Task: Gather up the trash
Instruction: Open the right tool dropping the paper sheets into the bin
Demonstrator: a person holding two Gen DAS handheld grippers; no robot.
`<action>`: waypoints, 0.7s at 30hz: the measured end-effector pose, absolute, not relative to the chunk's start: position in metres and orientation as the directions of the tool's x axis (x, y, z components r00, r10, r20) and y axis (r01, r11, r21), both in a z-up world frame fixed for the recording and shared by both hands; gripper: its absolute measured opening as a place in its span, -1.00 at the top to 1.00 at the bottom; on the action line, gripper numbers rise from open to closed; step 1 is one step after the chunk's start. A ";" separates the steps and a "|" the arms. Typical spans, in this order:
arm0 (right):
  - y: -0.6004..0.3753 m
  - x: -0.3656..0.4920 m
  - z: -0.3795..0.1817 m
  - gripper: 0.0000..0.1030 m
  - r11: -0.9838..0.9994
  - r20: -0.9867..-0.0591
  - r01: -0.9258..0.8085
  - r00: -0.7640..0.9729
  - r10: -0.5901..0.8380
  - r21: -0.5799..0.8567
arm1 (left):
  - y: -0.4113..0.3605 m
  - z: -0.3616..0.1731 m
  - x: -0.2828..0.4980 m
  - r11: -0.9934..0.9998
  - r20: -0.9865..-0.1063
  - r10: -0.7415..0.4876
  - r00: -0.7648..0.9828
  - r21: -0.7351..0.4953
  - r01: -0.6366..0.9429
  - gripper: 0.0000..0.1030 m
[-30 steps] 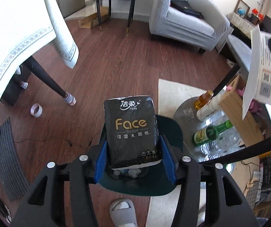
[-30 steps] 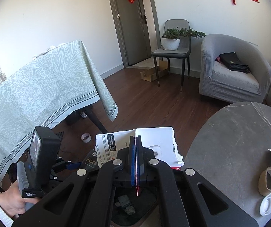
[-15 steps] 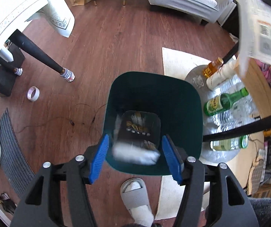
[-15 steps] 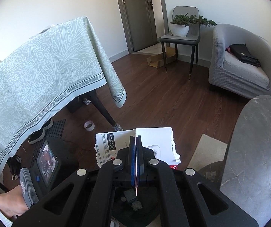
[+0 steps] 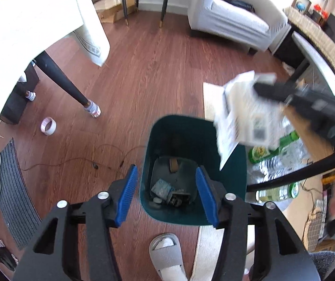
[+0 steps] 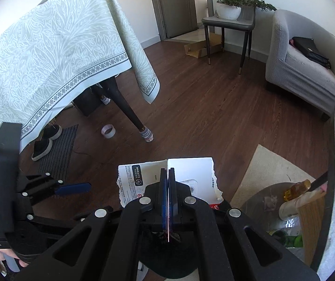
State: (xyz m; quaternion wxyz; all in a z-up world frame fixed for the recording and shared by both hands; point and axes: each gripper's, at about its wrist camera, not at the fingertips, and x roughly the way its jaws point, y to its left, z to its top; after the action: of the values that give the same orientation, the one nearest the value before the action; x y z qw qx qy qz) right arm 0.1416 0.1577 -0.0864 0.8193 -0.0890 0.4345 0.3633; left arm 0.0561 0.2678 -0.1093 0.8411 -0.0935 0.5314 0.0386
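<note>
A dark green trash bin (image 5: 179,119) stands on the wood floor under my left gripper (image 5: 166,171). The gripper's blue pads have nothing between them and its jaws are closing. The black tissue pack (image 5: 181,175) lies at the bottom of the bin among other scraps. My right gripper (image 6: 168,171) is shut on a torn white cardboard box (image 6: 191,171). In the left wrist view that box (image 5: 249,117) hangs blurred over the bin's right rim. One blue left finger (image 6: 73,187) shows at the left of the right wrist view.
A table under a pale green cloth (image 6: 50,46) stands at the left, with its dark leg (image 5: 62,82), a tape roll (image 5: 48,125), shoes and a mat (image 5: 15,199). Bottles (image 5: 270,149) crowd a low tray right of the bin. A slipper (image 5: 167,255) and a rug (image 6: 273,171) lie near.
The tissue pack left my left gripper and dropped into the bin; the jaws now stand empty. My right gripper came down with the white box to the bin's right rim.
</note>
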 end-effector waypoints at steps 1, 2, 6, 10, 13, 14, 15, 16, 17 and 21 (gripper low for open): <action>0.159 0.142 -0.091 0.98 0.721 -0.785 -0.672 0.350 0.511 0.170 | 0.269 -0.105 0.055 0.978 -0.894 -0.034 0.447 -0.122 -0.170 0.01; 0.160 0.142 -0.095 0.98 0.722 -0.794 -0.670 0.341 0.504 0.171 | 0.270 -0.100 0.054 0.977 -0.888 -0.032 0.459 -0.126 -0.174 0.03; 0.165 0.144 -0.111 0.98 0.724 -0.821 -0.668 0.308 0.481 0.173 | 0.271 -0.082 0.052 0.977 -0.860 -0.019 0.510 -0.125 -0.174 0.18; 0.172 0.142 -0.127 0.98 0.717 -0.850 -0.676 0.268 0.453 0.169 | 0.272 -0.066 0.049 0.972 -0.835 -0.021 0.549 -0.144 -0.183 0.33; 0.176 0.141 -0.139 0.98 0.713 -0.866 -0.680 0.243 0.437 0.169 | 0.271 -0.054 0.047 0.969 -0.814 -0.026 0.580 -0.163 -0.187 0.39; 0.178 0.140 -0.143 0.98 0.711 -0.871 -0.682 0.234 0.432 0.169 | 0.270 -0.050 0.047 0.968 -0.808 -0.027 0.589 -0.168 -0.186 0.39; 0.179 0.139 -0.145 0.98 0.710 -0.875 -0.684 0.229 0.426 0.167 | 0.269 -0.046 0.046 0.968 -0.800 -0.028 0.599 -0.172 -0.184 0.40; 0.181 0.139 -0.148 0.98 0.710 -0.879 -0.685 0.226 0.420 0.163 | 0.270 -0.041 0.045 0.967 -0.792 -0.029 0.610 -0.176 -0.182 0.41; 0.182 0.138 -0.151 0.98 0.709 -0.883 -0.687 0.221 0.413 0.160 | 0.269 -0.037 0.045 0.967 -0.783 -0.030 0.622 -0.180 -0.180 0.42; 0.185 0.135 -0.162 0.97 0.708 -0.900 -0.689 0.199 0.388 0.153 | 0.265 -0.019 0.040 0.966 -0.743 -0.026 0.668 -0.191 -0.174 0.44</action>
State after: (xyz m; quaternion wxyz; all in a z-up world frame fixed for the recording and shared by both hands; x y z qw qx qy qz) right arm 0.1352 0.1854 -0.1621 0.7608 -0.1436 0.5247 0.3539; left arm 0.0401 0.2647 -0.0190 0.9049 -0.1237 0.4051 0.0409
